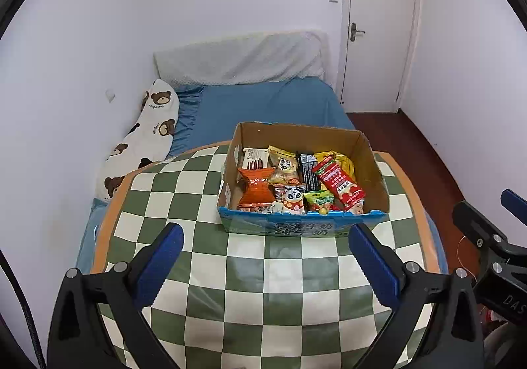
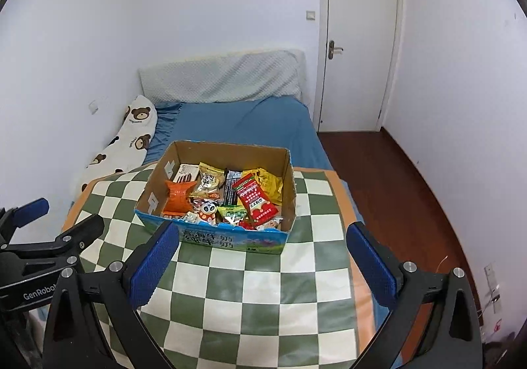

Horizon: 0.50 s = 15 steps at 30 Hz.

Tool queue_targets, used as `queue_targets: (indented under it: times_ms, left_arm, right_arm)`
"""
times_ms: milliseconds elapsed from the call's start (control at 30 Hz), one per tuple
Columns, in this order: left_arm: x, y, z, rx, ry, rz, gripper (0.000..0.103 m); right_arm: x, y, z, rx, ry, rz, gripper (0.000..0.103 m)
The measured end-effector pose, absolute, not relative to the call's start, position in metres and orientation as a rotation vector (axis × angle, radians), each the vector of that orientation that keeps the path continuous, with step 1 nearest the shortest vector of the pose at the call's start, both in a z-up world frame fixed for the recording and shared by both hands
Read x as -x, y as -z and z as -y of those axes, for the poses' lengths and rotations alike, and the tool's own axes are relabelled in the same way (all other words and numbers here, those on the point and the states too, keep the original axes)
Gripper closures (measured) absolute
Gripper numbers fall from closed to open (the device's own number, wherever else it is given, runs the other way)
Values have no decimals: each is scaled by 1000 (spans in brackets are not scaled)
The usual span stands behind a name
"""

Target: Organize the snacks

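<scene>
An open cardboard box (image 1: 375, 168) (image 2: 154, 184) with a blue printed front stands on the far part of the checkered table. Several snack packs fill it: an orange pack (image 1: 256, 186) (image 2: 178, 196), a red pack (image 1: 339, 183) (image 2: 257, 201), a yellow pack (image 1: 342, 163) (image 2: 268, 183) and a panda-print pack (image 1: 293, 199) (image 2: 208, 208). My left gripper (image 1: 266, 234) hangs open over the table, short of the box front, nothing between its fingers. My right gripper (image 2: 260, 234) is open too, empty, near the box's front edge. Each gripper shows at the side of the other's view.
The green-and-white checkered table (image 1: 263, 296) (image 2: 257, 290) has an orange border. Behind it lies a bed with a blue sheet (image 1: 263, 105) (image 2: 237, 125) and a bear-print pillow (image 1: 145, 138) along the left wall. A white door (image 2: 359, 39) and wooden floor (image 2: 395, 191) are at right.
</scene>
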<state>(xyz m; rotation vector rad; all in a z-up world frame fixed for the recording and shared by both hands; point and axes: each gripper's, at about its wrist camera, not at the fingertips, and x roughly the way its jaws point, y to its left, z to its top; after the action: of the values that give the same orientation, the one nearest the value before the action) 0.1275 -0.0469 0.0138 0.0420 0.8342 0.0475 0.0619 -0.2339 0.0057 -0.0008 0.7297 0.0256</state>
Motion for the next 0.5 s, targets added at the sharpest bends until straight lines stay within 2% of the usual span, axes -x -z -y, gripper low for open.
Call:
queue_targets:
  times_ms: [500]
  left_arm:
    - [-182, 19, 46, -55, -71, -889, 0]
  right_arm:
    - [-119, 38, 234, -7, 37, -802, 0]
